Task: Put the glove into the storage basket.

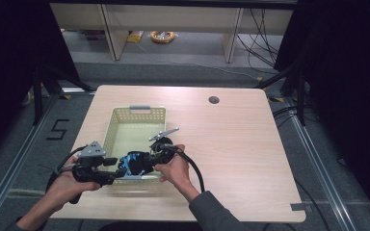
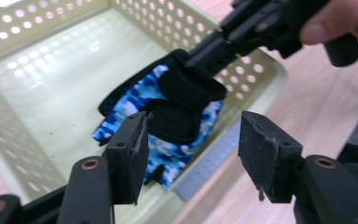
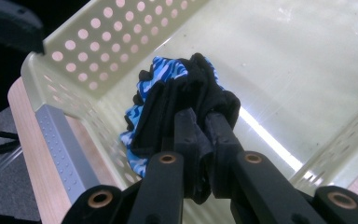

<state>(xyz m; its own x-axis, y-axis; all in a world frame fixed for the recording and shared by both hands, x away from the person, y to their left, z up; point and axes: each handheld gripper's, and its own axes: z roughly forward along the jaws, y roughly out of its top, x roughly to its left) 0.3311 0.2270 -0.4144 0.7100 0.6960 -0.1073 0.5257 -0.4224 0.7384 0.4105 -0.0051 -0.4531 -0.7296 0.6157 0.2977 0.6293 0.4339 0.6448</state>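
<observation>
A blue camouflage and black glove (image 1: 134,163) (image 2: 168,116) (image 3: 177,98) hangs over the near end of a pale green perforated basket (image 1: 120,120) (image 2: 51,70) (image 3: 307,70). My right gripper (image 1: 147,161) (image 3: 204,135) is shut on the glove's black cuff and holds it above the basket's near wall. My left gripper (image 1: 113,168) (image 2: 193,149) stands open just in front of the glove, its jaws wide apart on either side of it, with nothing between them.
The basket sits on a light wooden table (image 1: 231,144), with grey handles at its far end (image 1: 139,108) and near end (image 3: 60,140). A round cable hole (image 1: 214,100) lies at the table's back right. Dark curtains and stands flank the table.
</observation>
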